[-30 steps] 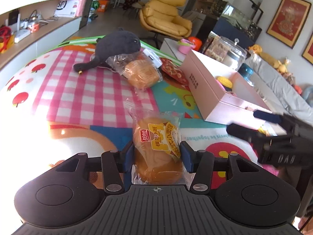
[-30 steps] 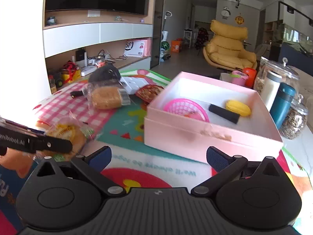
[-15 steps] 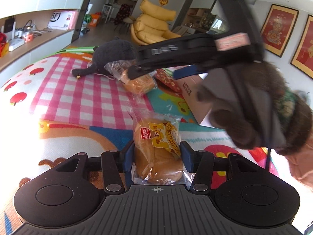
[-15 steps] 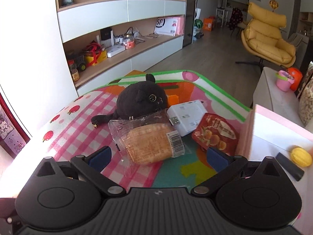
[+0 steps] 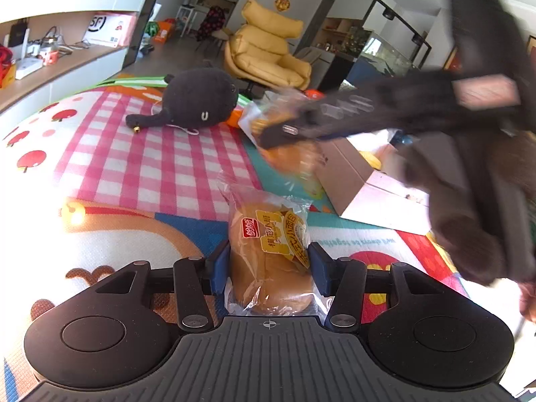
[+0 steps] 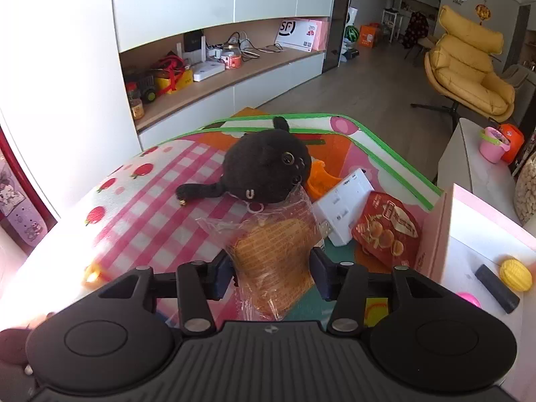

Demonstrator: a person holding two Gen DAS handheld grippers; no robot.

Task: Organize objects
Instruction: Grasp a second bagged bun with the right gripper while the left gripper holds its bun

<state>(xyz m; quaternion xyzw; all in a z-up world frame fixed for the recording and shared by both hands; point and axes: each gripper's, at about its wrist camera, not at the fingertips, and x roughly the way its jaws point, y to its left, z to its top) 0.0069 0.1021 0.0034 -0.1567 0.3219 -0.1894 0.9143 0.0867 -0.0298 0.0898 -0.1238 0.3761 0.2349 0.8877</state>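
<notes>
Two wrapped buns (image 5: 271, 254) (image 6: 274, 261) between pinching fingers (image 5: 217, 269), right pair (image 6: 222, 274) closing, blurred from left.

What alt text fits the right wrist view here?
The right gripper is closing on a wrapped bread bun above a colourful play mat. Behind it lie a black plush toy, a white adapter, a red snack packet and a pink box.

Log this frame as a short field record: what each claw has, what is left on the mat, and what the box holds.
left claw: shut on labelled bread bun pack
right claw: closing around clear-wrapped bread pack
on mat: black plush toy, white adapter, red snack packet
pink box: yellow toy, black bar
</notes>
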